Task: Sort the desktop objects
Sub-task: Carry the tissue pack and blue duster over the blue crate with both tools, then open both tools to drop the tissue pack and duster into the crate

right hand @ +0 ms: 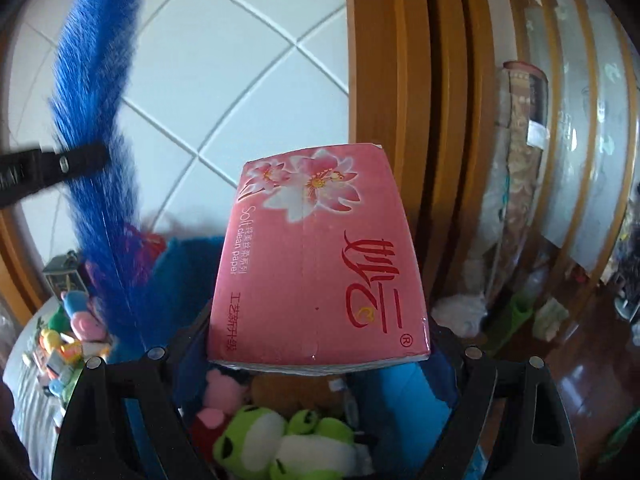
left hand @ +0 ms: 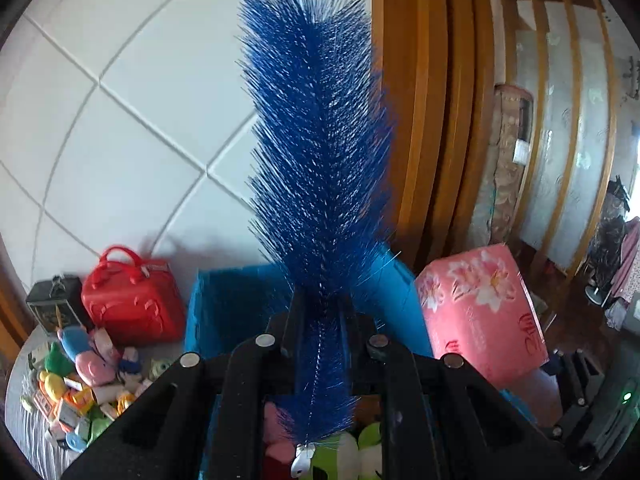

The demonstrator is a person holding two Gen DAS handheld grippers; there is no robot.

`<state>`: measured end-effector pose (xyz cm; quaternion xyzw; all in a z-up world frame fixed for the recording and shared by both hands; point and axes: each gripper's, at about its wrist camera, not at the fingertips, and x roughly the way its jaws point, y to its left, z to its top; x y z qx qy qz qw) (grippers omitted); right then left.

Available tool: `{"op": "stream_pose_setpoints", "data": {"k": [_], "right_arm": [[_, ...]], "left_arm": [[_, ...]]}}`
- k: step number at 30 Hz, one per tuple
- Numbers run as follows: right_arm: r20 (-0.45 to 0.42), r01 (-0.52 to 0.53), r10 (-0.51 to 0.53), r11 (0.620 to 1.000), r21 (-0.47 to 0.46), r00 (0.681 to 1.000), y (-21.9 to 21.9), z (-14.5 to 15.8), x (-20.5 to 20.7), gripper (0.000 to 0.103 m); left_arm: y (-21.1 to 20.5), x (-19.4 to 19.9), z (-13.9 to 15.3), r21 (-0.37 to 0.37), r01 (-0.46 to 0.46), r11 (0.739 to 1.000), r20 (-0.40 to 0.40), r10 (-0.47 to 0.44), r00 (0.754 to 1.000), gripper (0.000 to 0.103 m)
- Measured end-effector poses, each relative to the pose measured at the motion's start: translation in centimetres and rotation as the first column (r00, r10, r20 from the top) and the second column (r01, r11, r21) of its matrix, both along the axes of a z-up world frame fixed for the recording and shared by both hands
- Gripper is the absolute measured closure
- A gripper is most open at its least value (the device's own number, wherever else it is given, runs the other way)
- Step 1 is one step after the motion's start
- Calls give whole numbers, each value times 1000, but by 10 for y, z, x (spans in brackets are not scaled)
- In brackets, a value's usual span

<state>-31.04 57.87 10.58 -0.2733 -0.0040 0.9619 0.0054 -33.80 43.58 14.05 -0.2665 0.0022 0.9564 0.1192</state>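
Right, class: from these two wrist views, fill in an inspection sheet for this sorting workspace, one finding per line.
Surface: grey cloth-covered table, mostly covered at its left end.
Job's things: blue bristle brush held upright; pink tissue pack held above the blue bin, which contains a green frog plush and other soft toys.
Clutter: pile of small toys, red toy bag, dark small box.
Grippers: left gripper shut on the brush; right gripper shut on the tissue pack.
Cables: nothing seen.
Surroundings: white tiled wall, wooden frame.
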Motion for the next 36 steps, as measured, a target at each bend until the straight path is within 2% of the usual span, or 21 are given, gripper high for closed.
{"op": "stream_pose_setpoints", "data": {"k": [4, 6, 10, 14, 17, 20, 22, 23, 24, 26, 28, 33, 36], "right_arm": [[75, 1, -1, 1000, 0, 997, 10, -33, -30, 14], [103, 5, -5, 1000, 4, 995, 10, -47, -44, 14], [116, 11, -12, 1000, 13, 993, 10, -62, -69, 14], [95, 18, -20, 1000, 23, 995, 7, -66, -97, 14], [69, 14, -18, 999, 50, 997, 3, -70, -117, 14], [82, 2, -6, 999, 48, 997, 1, -80, -133, 14], [80, 4, -10, 997, 81, 997, -1, -87, -139, 14], [81, 3, -10, 996, 86, 997, -2, -89, -141, 14], [88, -2, -5, 997, 80, 996, -2, -91, -143, 14], [109, -10, 4, 999, 52, 994, 2, -95, -146, 14], [119, -7, 0, 998, 56, 993, 5, -98, -147, 14], [145, -24, 18, 999, 44, 989, 5, -104, -152, 13], [105, -27, 20, 998, 65, 994, -1, -98, -146, 4]], "left_arm": [[10, -36, -68, -44, -43, 998, 171, 49, 984, 89], [14, -47, -92, -78, -63, 995, 211, 78, 974, 89], [25, -61, -117, -140, -73, 988, 238, 105, 966, 89], [29, -69, -131, -178, -69, 982, 252, 113, 961, 89], [29, -78, -139, -190, -78, 979, 278, 130, 952, 83], [26, -83, -144, -223, -103, 970, 282, 165, 945, 82], [23, -84, -145, -222, -107, 969, 291, 170, 941, 77], [22, -84, -146, -222, -101, 970, 298, 166, 940, 65], [18, -86, -147, -225, -104, 969, 302, 171, 938, 49], [19, -84, -146, -237, -113, 965, 287, 181, 941, 35], [20, -82, -146, -251, -114, 961, 271, 183, 945, 35], [20, -84, -152, -260, -98, 961, 302, 177, 937, 34], [21, -83, -151, -255, -98, 962, 298, 175, 938, 35]]}}
